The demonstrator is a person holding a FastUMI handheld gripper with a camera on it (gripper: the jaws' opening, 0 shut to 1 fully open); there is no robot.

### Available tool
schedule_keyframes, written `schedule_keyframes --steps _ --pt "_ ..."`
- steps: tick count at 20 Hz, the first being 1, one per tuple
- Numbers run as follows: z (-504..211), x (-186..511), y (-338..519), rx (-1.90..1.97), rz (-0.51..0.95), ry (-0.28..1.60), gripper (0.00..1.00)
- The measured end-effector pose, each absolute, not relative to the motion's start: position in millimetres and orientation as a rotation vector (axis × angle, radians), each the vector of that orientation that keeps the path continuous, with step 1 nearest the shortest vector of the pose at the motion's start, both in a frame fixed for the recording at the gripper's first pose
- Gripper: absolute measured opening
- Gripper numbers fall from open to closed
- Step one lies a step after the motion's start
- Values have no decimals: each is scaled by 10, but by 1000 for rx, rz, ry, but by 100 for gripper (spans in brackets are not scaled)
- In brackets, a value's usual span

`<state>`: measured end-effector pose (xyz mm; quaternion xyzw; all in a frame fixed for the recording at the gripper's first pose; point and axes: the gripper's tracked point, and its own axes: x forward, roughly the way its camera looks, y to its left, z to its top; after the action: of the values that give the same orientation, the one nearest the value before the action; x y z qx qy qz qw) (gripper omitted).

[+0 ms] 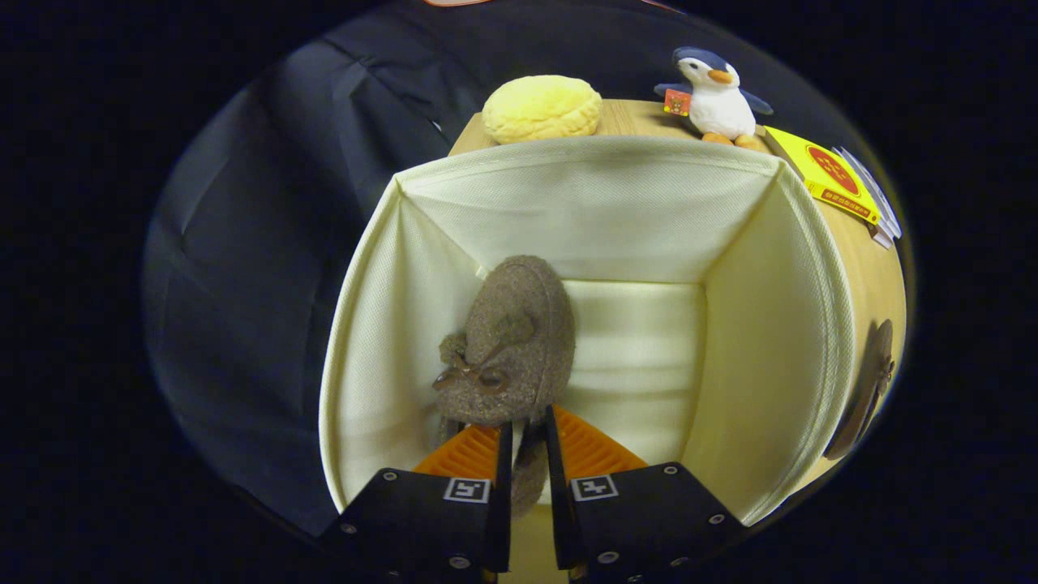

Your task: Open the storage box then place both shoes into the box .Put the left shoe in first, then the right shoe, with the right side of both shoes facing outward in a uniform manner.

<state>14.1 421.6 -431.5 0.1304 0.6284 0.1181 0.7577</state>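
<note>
A: What is in the storage box (778, 324)?
B: One brown shoe (511, 349), left of centre, near the left wall. The cream floor beside it is bare.
A: And the gripper (527, 470)?
B: Low in the frame, reaching down into the open box, its fingers (501, 478) pinched close on the shoe's heel edge.
A: Which way does the shoe lie?
B: Its long axis runs away from the fingers, toe toward the far wall, bow showing on top.
A: The other shoe?
B: The second shoe (868, 389) lies outside, at the right edge, on the table (880, 276).
</note>
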Motion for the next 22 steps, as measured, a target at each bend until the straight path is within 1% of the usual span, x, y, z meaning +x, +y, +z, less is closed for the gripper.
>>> schedule_keyframes --steps 1,2,3,5,7,10,11,12,13,15,17,18,22 --pt "-4214 162 4251 334 286 1358 31" --pt "-4074 229 4266 379 311 1324 37" --pt "-3941 272 4247 406 337 1299 46" --pt "-3700 285 4150 433 383 1261 58" --pt "-3454 282 3997 455 416 1208 65" --pt "-3175 276 3648 468 438 1122 72" --pt "-3097 276 3509 465 438 1091 77" --pt "-3044 273 3342 458 436 1059 79" --pt "-3017 267 3173 447 431 1026 84" --pt "-2974 182 2883 447 440 987 90" --pt "-2964 93 2529 446 418 954 95" --pt "-2974 75 2332 442 393 934 96" --pt "-3117 3 1517 400 266 879 96"
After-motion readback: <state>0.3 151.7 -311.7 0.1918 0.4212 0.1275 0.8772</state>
